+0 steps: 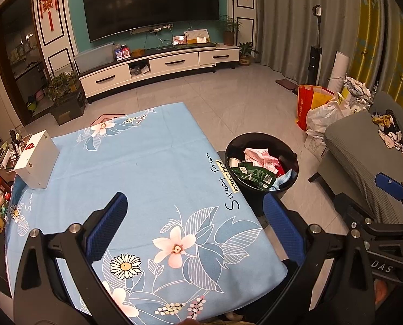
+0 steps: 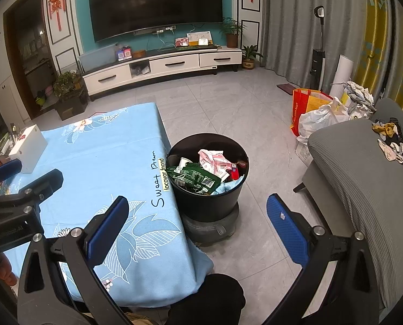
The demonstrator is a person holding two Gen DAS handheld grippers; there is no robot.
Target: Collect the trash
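A black trash bin [image 1: 258,189] [image 2: 201,205] stands on the floor by the table's right edge. It holds a green wrapper [image 2: 196,178] [image 1: 255,174], pink and white wrappers [image 2: 215,159], a paper cup and a blue cloth. My left gripper [image 1: 196,224] hangs open over the blue flowered tablecloth [image 1: 147,168] with nothing between its fingers. My right gripper [image 2: 198,224] is open too, empty, hovering near the table's corner just short of the bin. Each gripper shows at the edge of the other's view.
A white box [image 1: 37,162] sits at the table's left edge beside a cluttered shelf. A grey sofa [image 2: 364,178] with socks stands to the right. Red and white bags [image 2: 312,111] lie on the tiled floor behind it. A TV cabinet [image 2: 161,67] lines the far wall.
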